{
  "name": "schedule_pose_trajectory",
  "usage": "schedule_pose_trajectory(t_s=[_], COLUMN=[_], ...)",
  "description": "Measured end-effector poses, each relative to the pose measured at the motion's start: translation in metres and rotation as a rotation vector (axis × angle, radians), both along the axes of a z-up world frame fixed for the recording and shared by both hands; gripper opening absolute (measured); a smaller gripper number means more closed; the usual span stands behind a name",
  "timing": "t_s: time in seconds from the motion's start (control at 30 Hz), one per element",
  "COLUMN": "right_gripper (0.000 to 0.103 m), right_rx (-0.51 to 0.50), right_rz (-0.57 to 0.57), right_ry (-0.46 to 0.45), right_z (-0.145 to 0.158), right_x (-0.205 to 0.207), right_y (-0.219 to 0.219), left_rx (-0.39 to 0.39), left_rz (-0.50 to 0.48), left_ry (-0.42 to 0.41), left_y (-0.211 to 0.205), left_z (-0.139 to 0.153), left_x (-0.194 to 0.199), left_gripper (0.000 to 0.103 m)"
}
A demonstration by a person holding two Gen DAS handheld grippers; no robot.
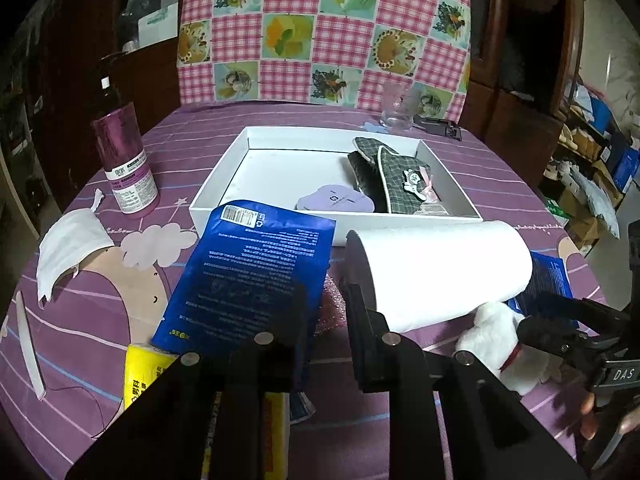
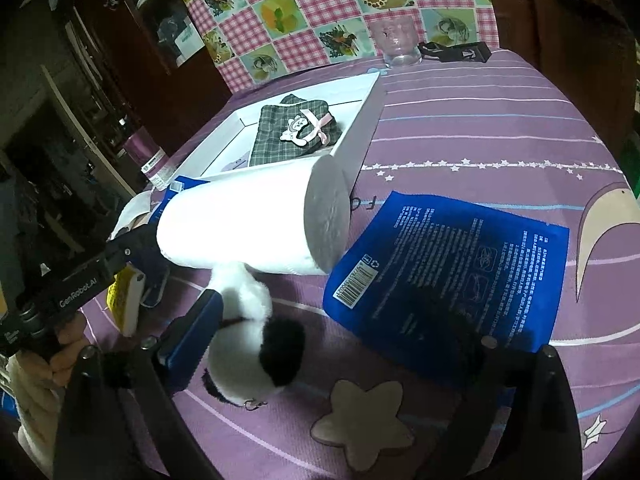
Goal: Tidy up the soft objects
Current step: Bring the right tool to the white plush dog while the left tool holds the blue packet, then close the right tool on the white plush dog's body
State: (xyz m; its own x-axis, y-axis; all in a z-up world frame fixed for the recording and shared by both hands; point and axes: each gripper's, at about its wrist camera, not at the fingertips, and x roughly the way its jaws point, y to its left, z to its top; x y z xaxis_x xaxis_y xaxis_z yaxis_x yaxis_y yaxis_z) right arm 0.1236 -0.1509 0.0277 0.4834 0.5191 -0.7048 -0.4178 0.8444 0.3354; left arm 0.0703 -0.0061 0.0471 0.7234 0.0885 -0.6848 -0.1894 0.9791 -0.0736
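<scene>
I see my table's purple cloth (image 1: pixel 460 184) carrying a white box (image 1: pixel 256 160), paper roll (image 1: pixel 440 268), two blue packets (image 2: pixel 452 268), plush toy (image 2: pixel 248 344), bottle (image 1: pixel 126 160), glass (image 1: pixel 396 112), mask (image 1: pixel 66 248).

blue packets (image 2: pixel 448 276): 2; paper roll (image 1: pixel 444 268): 1; plush toy (image 2: pixel 252 344): 1; white box (image 1: pixel 280 224): 1

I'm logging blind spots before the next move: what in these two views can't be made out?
- Left wrist view: yellow tissue pack, mostly behind the left gripper.
- Left wrist view: white plush toy, partly covered by the right gripper.
- Right wrist view: purple bottle's label, too small.
- Both views: blue packets' print, illegible.
</scene>
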Motion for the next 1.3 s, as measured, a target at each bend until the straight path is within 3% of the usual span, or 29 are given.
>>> schedule_pose_trajectory(t_s=[0.17,0.27,0.5,0.63,0.87,1.03,1.23,1.3], right_gripper=[0.095,0.083,0.083,0.083,0.082,0.075,0.067,0.058], right_rx=[-0.016,-0.003,0.128,0.103,0.136,0.134,0.021,-0.041], right_rz=[0.017,0.017,-0.023,-0.104,-0.047,0.006,0.062,0.087], right_ry=[-0.009,-0.052,-0.201,-0.218,-0.160,-0.131,-0.097,-0.087], right_z=[0.002,0.009,0.042,0.046,0.042,0.038,0.026,0.021], right_x=[-0.003,-0.010,-0.026,-0.030,-0.028,-0.030,-0.032,-0.035], right_y=[0.002,0.001,-0.016,-0.019,-0.012,-0.004,0.013,0.022], left_rx=[0.006,-0.002,-0.017,-0.010,-0.009,-0.014,-0.012,-0.019], left_rz=[-0.008,-0.006,0.006,-0.004,-0.011,-0.042,-0.076,-0.083], left_ry=[-0.006,-0.017,-0.029,-0.030,-0.023,-0.023,-0.022,-0.020], left_y=[-0.002,-0.001,0.004,0.002,-0.002,-0.007,-0.015,-0.016], left_z=[0.002,0.004,0.007,0.008,0.006,0.004,0.001,0.000], left_x=[-0.002,-0.003,-0.006,-0.007,-0.009,-0.010,-0.009,-0.008], left_gripper=[0.018,0.018,0.018,0.018,0.018,0.018,0.018,0.018])
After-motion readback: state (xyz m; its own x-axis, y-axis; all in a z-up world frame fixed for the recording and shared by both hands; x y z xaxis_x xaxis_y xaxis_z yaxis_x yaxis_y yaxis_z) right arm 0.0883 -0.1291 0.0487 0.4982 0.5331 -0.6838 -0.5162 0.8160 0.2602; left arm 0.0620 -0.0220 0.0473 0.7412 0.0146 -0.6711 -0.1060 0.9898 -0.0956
